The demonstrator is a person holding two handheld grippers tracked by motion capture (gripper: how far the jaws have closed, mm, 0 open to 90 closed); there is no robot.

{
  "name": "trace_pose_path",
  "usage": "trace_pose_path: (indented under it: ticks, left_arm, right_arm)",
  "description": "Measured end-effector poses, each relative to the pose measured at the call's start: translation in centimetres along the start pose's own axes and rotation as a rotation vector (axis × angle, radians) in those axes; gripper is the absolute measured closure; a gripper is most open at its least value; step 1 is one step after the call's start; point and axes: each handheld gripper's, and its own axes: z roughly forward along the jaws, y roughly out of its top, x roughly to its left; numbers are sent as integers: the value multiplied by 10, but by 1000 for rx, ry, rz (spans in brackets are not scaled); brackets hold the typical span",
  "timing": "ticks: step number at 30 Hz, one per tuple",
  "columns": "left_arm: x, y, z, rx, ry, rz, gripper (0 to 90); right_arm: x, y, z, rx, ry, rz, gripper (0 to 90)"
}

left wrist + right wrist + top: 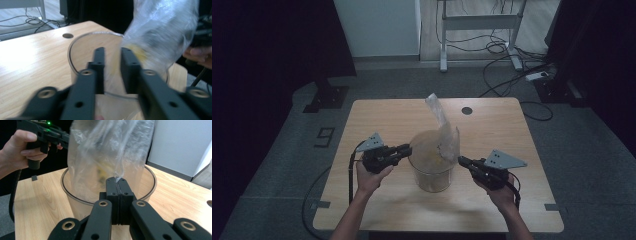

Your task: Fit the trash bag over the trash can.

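Note:
A clear round container (432,175) stands mid-table with yellowish content at its bottom. A crinkled transparent plastic bag (442,125) rises out of it and leans to the far side. My left gripper (408,148) is at the container's left rim. In the left gripper view its jaws (112,53) stand apart over the rim (75,42), with blurred bag film (162,30) in the gap and to the right. My right gripper (460,160) is at the right rim. Its jaws (117,181) are shut and pinch a bag edge (100,150) above the container (150,177).
The wooden table (377,120) has a dark round hole (467,110) at the far side. Beyond it stand a white desk frame (479,22), floor cables with a power strip (537,76), and a dark stand (327,95) at the left.

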Motion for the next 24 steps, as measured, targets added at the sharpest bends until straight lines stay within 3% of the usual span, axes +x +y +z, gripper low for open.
trace_pose_path:
  ticks: [4, 9, 24]
  left_arm:
    - [-5, 13, 0, -23, 5, 13, 587]
    - [-12, 28, 2, -41, -17, 20, 523]
    - [-38, 67, 20, 15, -9, 54, 475]
  right_arm:
    - [3, 2, 5, 4, 12, -13, 890]
    - [5, 3, 9, 11, 25, -18, 890]
    - [5, 6, 9, 30, 14, -7, 882]
